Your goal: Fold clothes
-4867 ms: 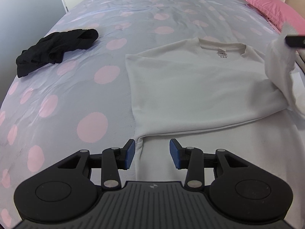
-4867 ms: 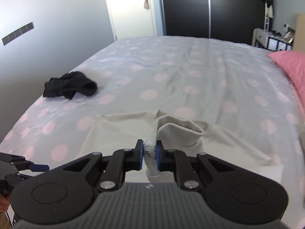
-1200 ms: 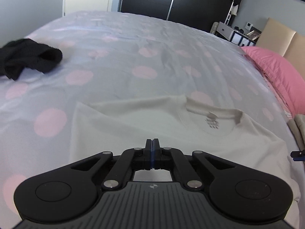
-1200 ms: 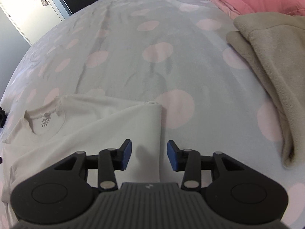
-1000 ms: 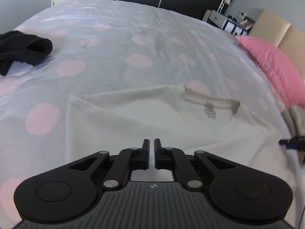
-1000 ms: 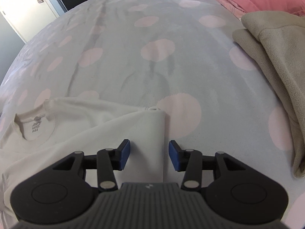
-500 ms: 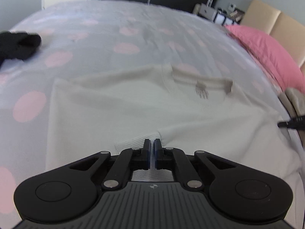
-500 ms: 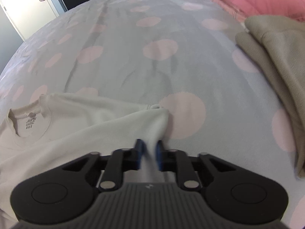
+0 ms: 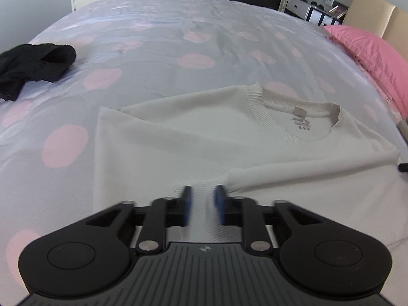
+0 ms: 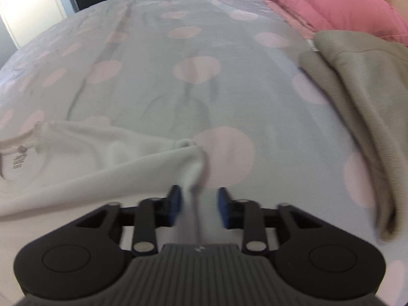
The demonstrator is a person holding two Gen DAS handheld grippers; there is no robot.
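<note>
On my left wrist view the white sweatshirt point(image 9: 178, 137) fills the middle and lower right of the frame, lying flat on the grey bedspread with pink dots point(image 9: 193, 38). It is cream-white with a ribbed round collar point(image 9: 257, 102) toward the upper right of the garment, a small tag and printed grey marks inside the neck. The left side is folded in to a straight edge. A sleeve runs across the body from the right edge down to the lower centre, its ribbed cuff point(image 9: 204, 204) lying between the blue pads of my left gripper point(image 9: 203, 205). Those jaws have just been opening; they stand partly apart, and the pads look blurred and clear of the cuff.

On my right wrist view the same garment sits at the left and lower centre, the collar cut off by the left edge. A bunched fold of white fabric point(image 10: 190, 176) trails down between the pads of my right gripper point(image 10: 199, 207), closer to the left pad. These jaws have also just been opening, and a gap shows on the right side of the cloth.

A black garment point(image 9: 33, 63) lies crumpled at the upper left, a pink pillow point(image 9: 374, 58) at the upper right, and an olive-grey fleece point(image 10: 362, 107) along the right side of my right view.
</note>
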